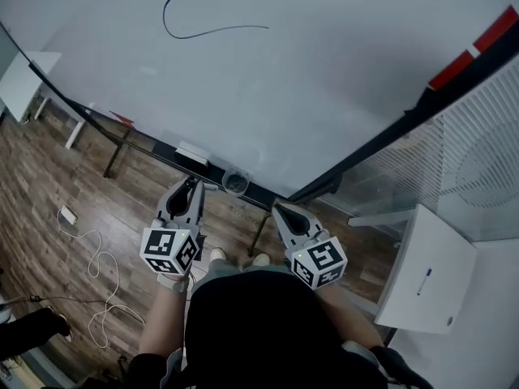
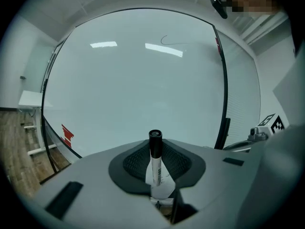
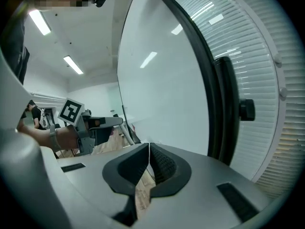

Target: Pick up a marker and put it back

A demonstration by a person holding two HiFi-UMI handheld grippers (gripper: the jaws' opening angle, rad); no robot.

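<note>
A marker with a white body and a black cap stands upright between the pads of my left gripper, which is shut on it. In the head view the left gripper hovers just in front of the whiteboard's ledge. My right gripper is shut, its pads touching with nothing between them. In the head view it is to the right of the left one, a little nearer to me. Both point at the whiteboard.
A curved black line is drawn on the board. On the ledge lie a white eraser and a round holder. A white cable lies on the wooden floor at left. A white table and window blinds are at right.
</note>
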